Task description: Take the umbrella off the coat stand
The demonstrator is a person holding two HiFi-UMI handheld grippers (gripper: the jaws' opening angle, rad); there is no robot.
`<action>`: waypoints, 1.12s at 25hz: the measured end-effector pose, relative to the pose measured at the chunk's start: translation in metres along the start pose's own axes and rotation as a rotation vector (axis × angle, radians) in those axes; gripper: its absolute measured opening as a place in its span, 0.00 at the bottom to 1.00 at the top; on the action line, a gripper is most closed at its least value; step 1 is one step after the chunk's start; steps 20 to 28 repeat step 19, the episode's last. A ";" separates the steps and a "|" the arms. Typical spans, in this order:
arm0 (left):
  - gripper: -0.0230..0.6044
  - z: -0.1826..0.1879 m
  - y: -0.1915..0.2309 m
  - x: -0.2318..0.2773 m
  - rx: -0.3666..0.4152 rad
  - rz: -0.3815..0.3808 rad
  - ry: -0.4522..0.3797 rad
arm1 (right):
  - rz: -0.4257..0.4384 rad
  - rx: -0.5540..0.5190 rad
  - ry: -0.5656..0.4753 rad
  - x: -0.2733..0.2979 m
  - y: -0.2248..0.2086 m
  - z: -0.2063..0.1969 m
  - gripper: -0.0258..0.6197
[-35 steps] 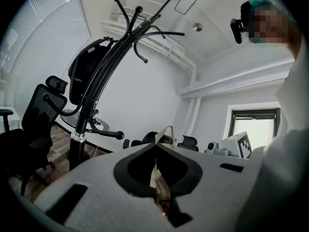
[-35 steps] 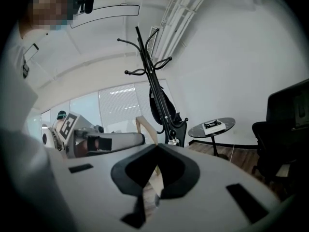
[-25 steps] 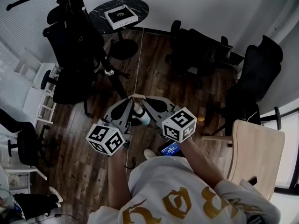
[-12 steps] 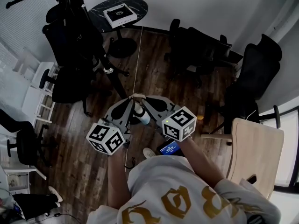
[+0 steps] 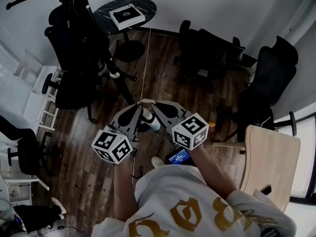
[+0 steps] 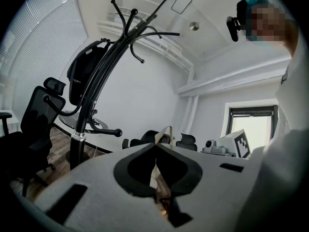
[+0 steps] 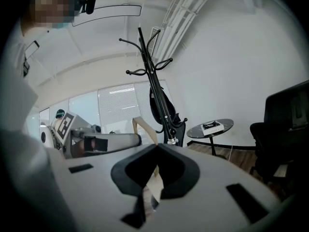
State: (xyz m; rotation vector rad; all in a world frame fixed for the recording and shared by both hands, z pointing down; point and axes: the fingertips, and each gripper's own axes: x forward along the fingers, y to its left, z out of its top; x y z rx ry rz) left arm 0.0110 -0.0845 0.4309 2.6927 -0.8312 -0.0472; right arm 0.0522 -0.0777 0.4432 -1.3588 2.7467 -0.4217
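Black metal coat stand (image 6: 77, 151) rises well apart from the left gripper (image 5: 140, 103) and right gripper (image 5: 150, 103). Both are clenched on nothing, tips touching above the wooden floor (image 5: 163, 83).

The person wears a white short-sleeved T-shirt (image 5: 197, 201) printed with large ornate gold lettering, and a pale shoe (image 5: 157, 162) shows beneath it. The left gripper (image 5: 138, 105) and the right gripper (image 5: 151, 104) have flat, pale grey, wedge-shaped shells, with dark padded cut-outs behind the jaws and narrow dark slots further back. Each bears a white cube (image 5: 111, 146) faced with black square markers
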 end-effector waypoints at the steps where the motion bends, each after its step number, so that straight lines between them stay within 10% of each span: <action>1: 0.07 0.000 0.001 0.000 -0.001 0.000 0.001 | -0.001 0.001 0.000 0.000 0.000 0.000 0.06; 28: 0.07 -0.004 0.004 -0.008 0.000 -0.008 0.016 | -0.005 0.018 0.007 0.005 0.004 -0.007 0.06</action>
